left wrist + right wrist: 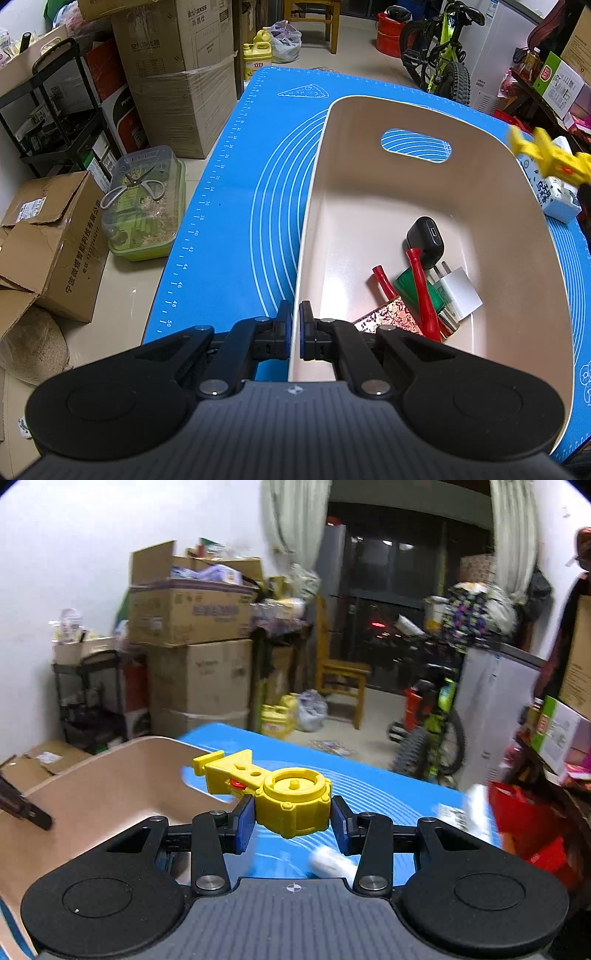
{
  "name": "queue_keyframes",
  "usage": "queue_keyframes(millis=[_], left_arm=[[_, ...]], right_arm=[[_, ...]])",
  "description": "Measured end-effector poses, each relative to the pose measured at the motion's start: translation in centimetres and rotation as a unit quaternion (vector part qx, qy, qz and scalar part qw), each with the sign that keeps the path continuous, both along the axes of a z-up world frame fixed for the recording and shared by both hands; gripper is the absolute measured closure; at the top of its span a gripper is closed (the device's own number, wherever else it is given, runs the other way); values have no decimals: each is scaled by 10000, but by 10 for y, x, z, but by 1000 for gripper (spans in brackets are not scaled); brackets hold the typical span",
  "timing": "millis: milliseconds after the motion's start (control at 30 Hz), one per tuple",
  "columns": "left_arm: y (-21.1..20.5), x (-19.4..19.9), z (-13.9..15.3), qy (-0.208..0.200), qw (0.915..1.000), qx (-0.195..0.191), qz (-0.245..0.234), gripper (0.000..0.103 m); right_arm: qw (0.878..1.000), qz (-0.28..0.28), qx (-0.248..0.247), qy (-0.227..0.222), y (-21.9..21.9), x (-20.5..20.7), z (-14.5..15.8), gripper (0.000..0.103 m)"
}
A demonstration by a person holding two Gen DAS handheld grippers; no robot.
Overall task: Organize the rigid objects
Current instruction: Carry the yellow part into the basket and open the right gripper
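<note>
A beige plastic bin (369,122) with a handle slot stands on the blue mat (236,206). My left gripper (294,328) is shut on the bin's near-left rim. Inside lie a black charging case (424,238), a white plug adapter (460,291), red-handled tool (424,295), a green piece and a patterned box (384,317). My right gripper (293,818) is shut on a yellow plastic toy (291,801) and holds it above the mat, just right of the bin (92,794). The toy also shows at the right edge of the left wrist view (546,155).
A white carton (554,192) lies on the mat right of the bin. Cardboard boxes (177,74), a black shelf rack (55,110) and a green tub with scissors (144,206) stand on the floor to the left. A bicycle (439,48) stands beyond the table.
</note>
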State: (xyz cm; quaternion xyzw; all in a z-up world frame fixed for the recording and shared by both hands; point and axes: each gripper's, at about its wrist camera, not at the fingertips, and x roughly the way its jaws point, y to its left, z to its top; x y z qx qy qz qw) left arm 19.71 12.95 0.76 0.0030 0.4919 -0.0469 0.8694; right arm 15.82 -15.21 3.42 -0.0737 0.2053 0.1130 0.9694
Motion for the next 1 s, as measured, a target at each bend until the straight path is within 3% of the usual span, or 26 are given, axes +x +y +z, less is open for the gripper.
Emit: queue_keyframes(millis=[400, 700, 867, 933, 1000], left_arm=[[-1, -1, -2, -4, 10000, -6, -17, 97], [-2, -1, -2, 7, 10000, -21, -20, 97], [-2, -1, -2, 5, 10000, -2, -20, 97], [-2, -1, -2, 4, 10000, 5, -21, 97], [-2, -1, -2, 5, 10000, 3, -20, 97]], right_arm=[[9936, 887, -384, 579, 85, 17, -19, 53], [9824, 1091, -950, 1186, 114, 23, -42, 53], [9808, 1021, -934, 1372, 115, 26, -45, 53], [9840, 952, -797, 1276, 109, 25, -37, 52], [9871, 853, -605, 1208, 99, 22, -29, 39]])
